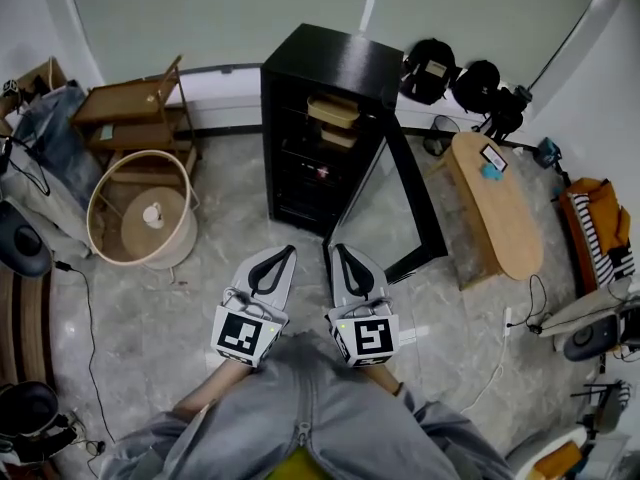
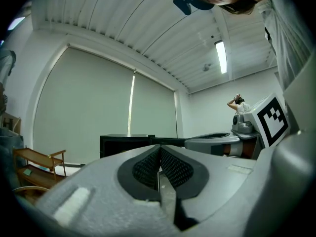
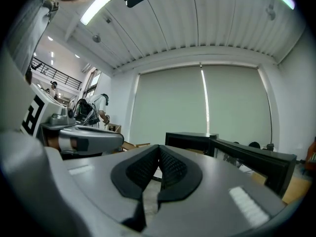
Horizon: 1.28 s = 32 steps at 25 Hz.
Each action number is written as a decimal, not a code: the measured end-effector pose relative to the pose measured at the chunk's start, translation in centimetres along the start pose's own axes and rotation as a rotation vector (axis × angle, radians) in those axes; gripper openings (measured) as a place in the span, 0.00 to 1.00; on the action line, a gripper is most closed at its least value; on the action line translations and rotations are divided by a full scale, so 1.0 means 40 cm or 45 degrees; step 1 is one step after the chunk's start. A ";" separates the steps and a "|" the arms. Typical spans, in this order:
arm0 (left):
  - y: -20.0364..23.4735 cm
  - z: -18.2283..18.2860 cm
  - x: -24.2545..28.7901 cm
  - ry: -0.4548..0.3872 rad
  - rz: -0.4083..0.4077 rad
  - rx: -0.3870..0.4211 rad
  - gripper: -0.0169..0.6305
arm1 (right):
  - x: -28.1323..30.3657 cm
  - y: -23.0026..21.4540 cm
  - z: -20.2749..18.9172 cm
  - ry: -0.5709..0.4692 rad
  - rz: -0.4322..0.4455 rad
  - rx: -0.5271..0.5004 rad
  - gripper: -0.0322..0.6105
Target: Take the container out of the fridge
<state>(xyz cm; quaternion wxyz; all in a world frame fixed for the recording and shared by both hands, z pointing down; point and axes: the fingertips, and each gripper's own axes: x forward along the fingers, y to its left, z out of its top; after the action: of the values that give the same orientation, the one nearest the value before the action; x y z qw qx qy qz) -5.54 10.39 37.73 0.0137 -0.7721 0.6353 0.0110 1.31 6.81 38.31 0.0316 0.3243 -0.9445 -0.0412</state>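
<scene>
Room: A grey marble floor (image 1: 150,318) is seen from above, closed off along the top of the frame by a pale blind (image 1: 250,8).
Left side: A wooden rack (image 1: 130,103) and a round basket (image 1: 140,223) are kept at the upper left, well apart from the fridge, so the way to it is not blocked by them.
Left gripper: The left gripper (image 1: 289,252) is held low at lower centre with its jaws pressed together and nothing between them. It is pointed toward the fridge but carried idle, since nothing is within reach.
Fridge: The black fridge (image 1: 330,63) is stood at upper centre with its front turned toward the person, so the shelves can be looked into.
Container: The container (image 1: 335,110) is seen on an upper shelf inside the fridge, not yet taken out. A second tan box (image 1: 338,138) is set on the shelf below.
Right gripper: The right gripper (image 1: 336,249) is held just beside the left one, its jaws likewise closed and empty. It is judged that they must be opened before the container can be gripped.
Fridge door: The fridge door (image 1: 410,198) is swung open to the right of centre, so the shelves are left exposed.
Right side: An oval wooden table (image 1: 500,218) is placed near the door and is judged a likely set-down spot. Black bags (image 1: 455,76) are left against the wall at upper right.
</scene>
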 end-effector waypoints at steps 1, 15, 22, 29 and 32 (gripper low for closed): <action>0.008 -0.004 0.000 0.008 -0.006 -0.011 0.02 | 0.008 0.004 -0.003 0.010 -0.003 0.002 0.05; 0.090 -0.038 0.075 -0.005 -0.041 0.010 0.02 | 0.120 -0.022 -0.039 -0.001 -0.021 0.027 0.05; 0.211 -0.063 0.259 0.010 -0.077 -0.013 0.02 | 0.310 -0.129 -0.056 0.016 -0.058 0.006 0.05; 0.332 -0.071 0.471 0.024 -0.132 -0.021 0.02 | 0.523 -0.254 -0.049 0.042 -0.094 -0.038 0.05; 0.364 -0.078 0.549 0.032 -0.159 -0.011 0.02 | 0.593 -0.300 -0.054 0.052 -0.107 -0.026 0.05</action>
<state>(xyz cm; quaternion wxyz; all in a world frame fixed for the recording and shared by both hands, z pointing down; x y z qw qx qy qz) -15.59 -14.08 39.97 0.0030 -0.8103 0.5859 0.0031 -9.89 -17.35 40.05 0.0526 0.3643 -0.9287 -0.0456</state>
